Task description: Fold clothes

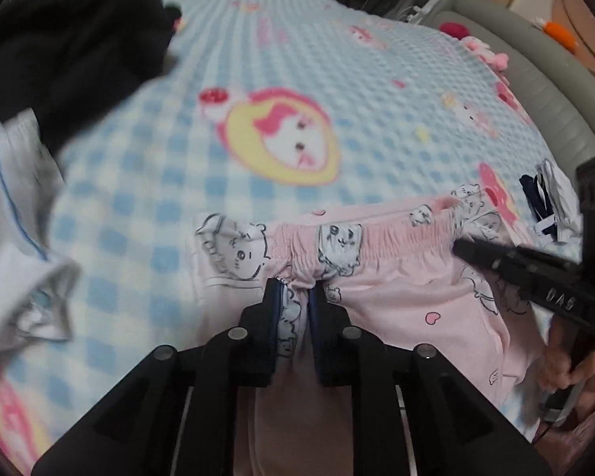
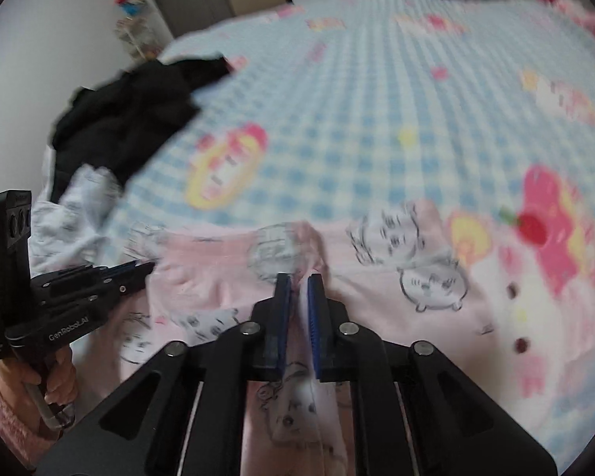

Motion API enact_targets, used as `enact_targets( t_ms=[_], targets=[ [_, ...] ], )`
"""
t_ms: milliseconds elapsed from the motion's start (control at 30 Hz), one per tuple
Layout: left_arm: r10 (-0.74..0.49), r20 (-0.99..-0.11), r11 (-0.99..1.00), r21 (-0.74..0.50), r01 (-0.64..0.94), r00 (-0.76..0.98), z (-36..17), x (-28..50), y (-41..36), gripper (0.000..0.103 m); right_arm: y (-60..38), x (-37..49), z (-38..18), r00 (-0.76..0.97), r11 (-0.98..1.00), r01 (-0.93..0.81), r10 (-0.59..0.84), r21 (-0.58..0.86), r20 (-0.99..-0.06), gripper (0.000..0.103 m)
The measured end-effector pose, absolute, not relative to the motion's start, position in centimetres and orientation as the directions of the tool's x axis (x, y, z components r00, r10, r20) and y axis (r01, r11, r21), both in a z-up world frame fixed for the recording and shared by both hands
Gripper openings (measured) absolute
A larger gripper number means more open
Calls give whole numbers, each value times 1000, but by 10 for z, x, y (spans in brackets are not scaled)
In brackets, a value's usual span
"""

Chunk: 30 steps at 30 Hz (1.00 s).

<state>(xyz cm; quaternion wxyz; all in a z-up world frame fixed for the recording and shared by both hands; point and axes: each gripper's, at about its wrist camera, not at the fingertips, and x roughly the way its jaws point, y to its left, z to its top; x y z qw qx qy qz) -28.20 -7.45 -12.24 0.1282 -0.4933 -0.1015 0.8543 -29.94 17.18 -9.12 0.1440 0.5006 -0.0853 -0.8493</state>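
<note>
Pink pajama pants point(image 1: 396, 289) lie low in both frames, spread on the blue checked bedspread point(image 1: 337, 59), elastic waistband running across mid-frame in the left wrist view. Your left gripper point(image 1: 293, 297) comes up from the bottom centre, jaws pinched on a bunch of the pink fabric just under the waistband, cloth squeezed between the blue pads. Your right gripper point(image 2: 299, 289) does likewise in its own view, jaws clamped on a fold of the same pants, pointing straight up the frame. Seen from the left camera, that right gripper point(image 1: 460, 246) reaches in from the right edge, tip on the waistband's right end, your hand point(image 1: 567, 361) wrapped round its handle at lower right. From the right camera, the left gripper point(image 2: 148, 266) angles in from the left edge, your hand point(image 2: 55, 377) gripping the handle below, pink sleeve point(image 2: 8, 424) in the corner. Black garment point(image 1: 71, 51) sits heaped upper left; a white garment point(image 1: 16, 230) lies crumpled at the left edge. Everything's blurred.
</note>
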Motion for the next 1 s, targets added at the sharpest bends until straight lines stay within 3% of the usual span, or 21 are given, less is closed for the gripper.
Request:
enact_targets(
  t_ms=[33, 100, 133, 167, 233, 333, 533, 600, 633, 700, 733, 767, 867, 1000],
  targets=[
    [329, -806, -942, -318, -109, -492, -118, -279, -79, 20, 175, -298, -97, -446, -943, 148, -334, 299, -830, 22],
    [315, -760, -939, -335, -73, -568, -99, -261, -93, 40, 182, -279, -93, -463, -941, 141, -338, 309, -819, 25],
    [305, -736, -937, -347, -50, -605, -91, -247, -101, 55, 186, -269, -91, -471, -940, 137, -340, 314, -814, 32],
    [294, -711, -932, -361, -28, -639, -84, -234, -110, 58, 189, -259, -89, -479, -939, 133, -342, 318, -808, 44],
    [310, -703, -908, -419, 20, -640, -82, -207, -125, 58, 197, -240, -84, -495, -936, 126, -346, 328, -797, 54],
    [307, -725, -895, -441, 72, -617, -93, -171, -131, 58, 207, -210, -78, -520, -932, 115, -350, 343, -779, 54],
    [422, -711, -835, -547, 63, -562, -131, -141, -116, 58, 222, -165, -68, -555, -926, 96, -354, 365, -752, 52],
    [394, -738, -863, -503, 56, -548, -140, -148, -105, 58, 219, -165, -69, -554, -927, 92, -352, 365, -754, 52],
    [380, -750, -875, -481, 52, -542, -144, -152, -100, 55, 218, -164, -70, -554, -927, 90, -351, 364, -755, 51],
    [369, -735, -879, -475, 44, -568, -135, -151, -98, 36, 214, -164, -70, -552, -928, 85, -348, 364, -757, 39],
    [368, -721, -875, -483, 44, -588, -129, -150, -99, 23, 213, -163, -71, -552, -928, 83, -347, 364, -758, 23],
    [367, -706, -870, -491, 44, -606, -124, -148, -99, 16, 211, -163, -71, -551, -928, 81, -345, 363, -759, 15],
    [376, -680, -858, -512, 40, -629, -112, -142, -105, 8, 207, -162, -72, -550, -929, 74, -342, 363, -762, 10],
    [364, -676, -885, -466, -12, -641, -88, -134, -104, 6, 204, -155, -63, -556, -927, 75, -344, 367, -757, 9]
  ],
)
